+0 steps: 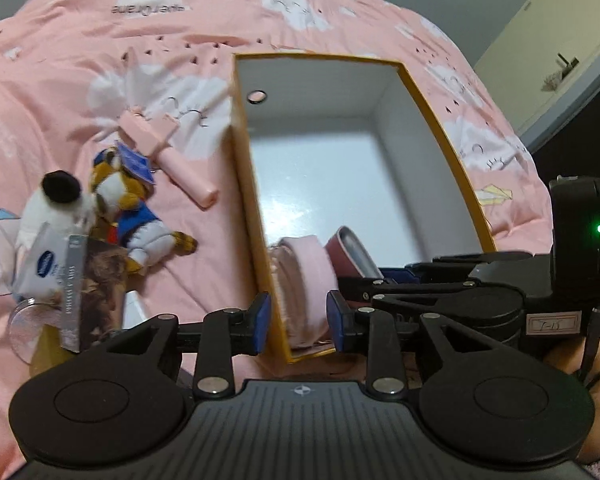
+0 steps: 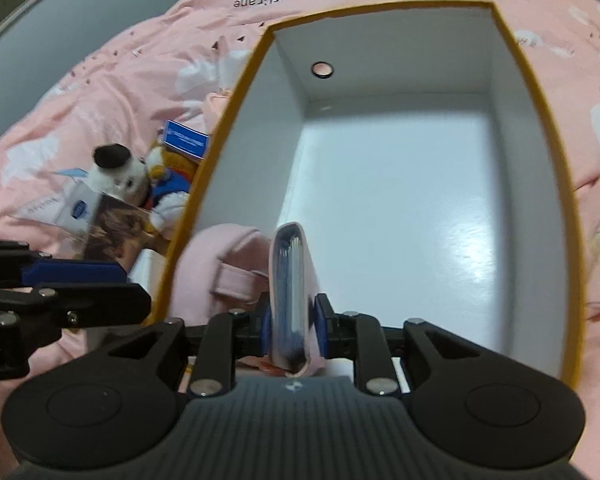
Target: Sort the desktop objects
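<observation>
An orange-rimmed box (image 1: 432, 120) (image 2: 540, 120), white inside, lies open on the pink quilt. In its near left corner rests a pink strapped pouch (image 1: 304, 280) (image 2: 220, 264). My left gripper (image 1: 299, 322) (image 2: 72, 276) is open and straddles that corner: one pad outside the wall, the other beside the pouch. A pink card wallet (image 2: 294, 292) (image 1: 350, 252) stands on edge, blurred, between the pads of my right gripper (image 2: 292, 326) (image 1: 384, 276), which is open just inside the box's near end.
Left of the box lie a panda plush (image 1: 56, 200) (image 2: 116, 168), a tiger plush in blue (image 1: 128, 208), a pink fan-like stick (image 1: 168, 152), a blue-and-white packet (image 1: 44, 268), a photo booklet (image 1: 96, 280) and a clear round disc (image 1: 28, 328). The box's far wall has a round hole (image 1: 257, 96).
</observation>
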Action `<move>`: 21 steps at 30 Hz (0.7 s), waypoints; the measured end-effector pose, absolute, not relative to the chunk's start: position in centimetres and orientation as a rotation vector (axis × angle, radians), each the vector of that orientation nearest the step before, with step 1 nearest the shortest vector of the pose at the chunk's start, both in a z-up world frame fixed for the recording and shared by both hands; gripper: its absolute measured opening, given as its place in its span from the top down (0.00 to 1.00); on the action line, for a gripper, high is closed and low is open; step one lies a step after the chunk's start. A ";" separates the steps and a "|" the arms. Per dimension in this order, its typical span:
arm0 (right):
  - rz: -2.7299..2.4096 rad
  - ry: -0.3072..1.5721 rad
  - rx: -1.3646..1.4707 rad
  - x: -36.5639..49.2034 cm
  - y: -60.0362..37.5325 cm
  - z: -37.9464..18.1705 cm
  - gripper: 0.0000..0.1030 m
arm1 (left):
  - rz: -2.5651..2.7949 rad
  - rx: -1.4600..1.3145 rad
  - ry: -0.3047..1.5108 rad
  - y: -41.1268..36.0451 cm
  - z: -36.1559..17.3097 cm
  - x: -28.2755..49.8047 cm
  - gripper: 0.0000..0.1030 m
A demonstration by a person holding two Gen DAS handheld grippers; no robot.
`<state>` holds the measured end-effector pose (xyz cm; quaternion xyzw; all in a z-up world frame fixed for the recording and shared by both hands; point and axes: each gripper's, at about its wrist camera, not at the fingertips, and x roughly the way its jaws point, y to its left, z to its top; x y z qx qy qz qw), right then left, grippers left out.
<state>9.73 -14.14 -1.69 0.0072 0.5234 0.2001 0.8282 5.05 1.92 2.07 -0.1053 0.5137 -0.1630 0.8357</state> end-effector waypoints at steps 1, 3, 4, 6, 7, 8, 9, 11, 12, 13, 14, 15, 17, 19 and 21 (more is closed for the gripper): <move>0.425 1.113 0.021 9.7 -14.0 -1.7 0.76 | -0.340 -0.236 1.088 2.2 1.9 5.0 0.67; 0.417 1.112 0.031 9.6 -13.8 -1.6 0.76 | -0.330 -0.253 1.089 2.6 1.8 5.0 0.67; 0.415 1.114 0.036 9.6 -13.8 -1.5 0.76 | -0.328 -0.257 1.085 2.8 1.8 5.0 0.67; 0.419 1.123 0.042 9.7 -13.9 -1.6 0.75 | -0.334 -0.263 1.071 2.9 1.9 4.8 0.67; 0.423 1.132 0.053 9.8 -14.0 -1.7 0.72 | -0.335 -0.269 1.068 3.0 1.8 4.8 0.67; 0.429 1.142 0.066 9.8 -14.1 -1.8 0.70 | -0.334 -0.275 1.068 3.1 1.8 4.8 0.67; 0.430 1.149 0.078 9.8 -14.2 -1.8 0.69 | -0.330 -0.277 1.069 3.2 1.7 4.8 0.67; 0.435 1.155 0.113 9.7 -14.6 -1.7 0.68 | -0.321 -0.276 1.070 3.3 1.6 4.8 0.67; 0.446 1.160 0.147 9.7 -14.9 -1.5 0.68 | -0.319 -0.277 1.071 3.4 1.5 4.8 0.67; 0.457 1.163 0.184 9.8 -15.2 -1.4 0.68 | -0.317 -0.278 1.073 3.5 1.5 4.7 0.67; 0.464 1.162 0.213 9.8 -15.5 -1.1 0.68 | -0.316 -0.280 1.073 3.7 1.5 4.7 0.67; 0.467 1.159 0.230 9.8 -15.7 -0.9 0.68 | -0.313 -0.280 1.072 3.8 1.5 4.6 0.67; 0.481 1.154 0.259 9.9 -16.1 -0.7 0.65 | -0.304 -0.277 1.069 4.1 1.6 4.5 0.67; 0.488 1.168 0.278 10.0 -16.1 -1.1 0.65 | -0.291 -0.276 1.069 4.4 1.7 4.4 0.67; 0.489 1.178 0.285 10.0 -16.1 -1.5 0.65 | -0.276 -0.281 1.075 4.8 1.6 4.2 0.66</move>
